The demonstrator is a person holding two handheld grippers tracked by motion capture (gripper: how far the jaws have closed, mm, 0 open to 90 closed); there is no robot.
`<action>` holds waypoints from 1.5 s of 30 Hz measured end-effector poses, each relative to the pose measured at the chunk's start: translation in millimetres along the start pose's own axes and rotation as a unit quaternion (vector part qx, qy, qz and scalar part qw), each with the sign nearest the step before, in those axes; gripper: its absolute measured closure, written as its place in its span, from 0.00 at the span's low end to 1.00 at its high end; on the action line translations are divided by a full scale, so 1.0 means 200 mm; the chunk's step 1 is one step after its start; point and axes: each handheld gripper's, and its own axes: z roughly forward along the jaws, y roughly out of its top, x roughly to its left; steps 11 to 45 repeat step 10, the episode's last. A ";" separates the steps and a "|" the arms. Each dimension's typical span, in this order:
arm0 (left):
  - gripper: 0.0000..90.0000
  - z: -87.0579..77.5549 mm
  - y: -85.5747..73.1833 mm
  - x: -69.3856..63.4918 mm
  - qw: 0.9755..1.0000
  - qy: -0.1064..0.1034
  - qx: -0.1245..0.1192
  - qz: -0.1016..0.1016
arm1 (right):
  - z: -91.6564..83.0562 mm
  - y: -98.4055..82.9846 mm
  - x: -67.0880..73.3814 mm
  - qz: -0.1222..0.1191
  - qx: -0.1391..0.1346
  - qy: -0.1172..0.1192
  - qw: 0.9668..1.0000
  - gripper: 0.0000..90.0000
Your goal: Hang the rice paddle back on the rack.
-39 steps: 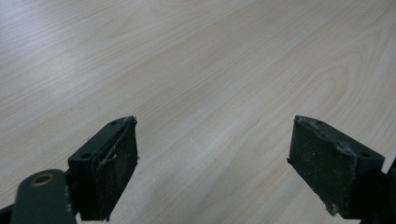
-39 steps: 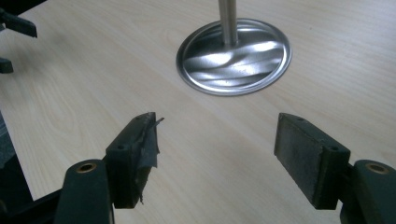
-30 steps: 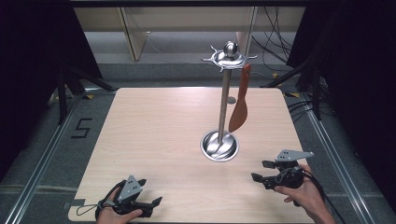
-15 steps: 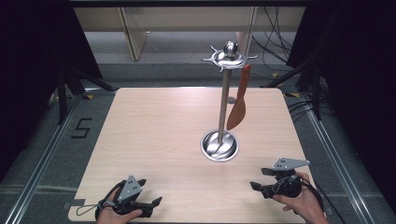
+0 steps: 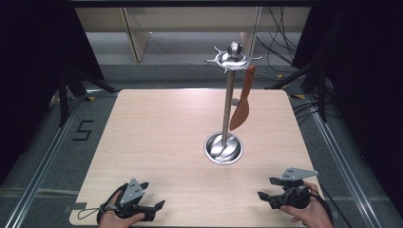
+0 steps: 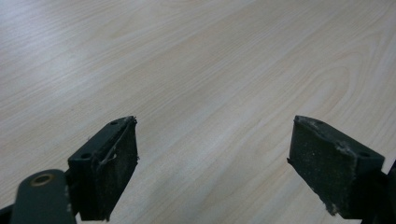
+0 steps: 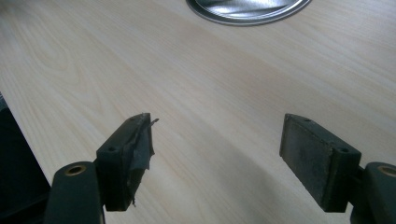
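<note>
- I looked down on a pale wooden worktop [image 5: 161, 137] set on a grey floor, with black curtains at both sides and a "5" [image 5: 81, 130] marked on the floor to its left.
- A steel utensil stand [image 5: 228, 99] stood upright right of the worktop's centre, its round base [image 5: 223, 148] flat on the wood and a ring of hooks under a ball at its top.
- An orange-brown spatula [image 5: 241, 102] hung from a hook on the stand's right side, blade down, clear of the worktop and just beside the pole.
- My left gripper [image 5: 153, 207] lay low at the near left edge, held in the left hand [image 5: 116, 213]; in the left gripper view its fingers [image 6: 108, 163] stood wide apart over bare wood with nothing between them.
- My right gripper [image 5: 267, 190] sat near the near right corner in the right hand [image 5: 311, 213], well apart from the stand and pointing left across the worktop.
- Its fingers [image 7: 130, 156] had just been opening and stood wide, with nothing between them; the right gripper view showed the edge of the stand's base [image 7: 247, 11] ahead of them.
</note>
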 end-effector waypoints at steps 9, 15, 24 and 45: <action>0.16 0.00 0.00 0.00 1.000 0.000 -0.003 0.003 | -0.01 -0.01 0.00 0.012 -0.002 -0.004 1.000 0.29; 0.16 0.00 0.00 0.00 1.000 0.000 -0.003 0.003 | -0.02 -0.01 0.00 0.018 -0.002 -0.004 1.000 0.29; 0.16 0.00 0.00 0.00 1.000 0.000 -0.003 0.003 | -0.02 -0.01 0.00 0.018 -0.002 -0.004 1.000 0.29; 0.16 0.00 0.00 0.00 1.000 0.000 -0.003 0.003 | -0.02 -0.01 0.00 0.018 -0.002 -0.004 1.000 0.29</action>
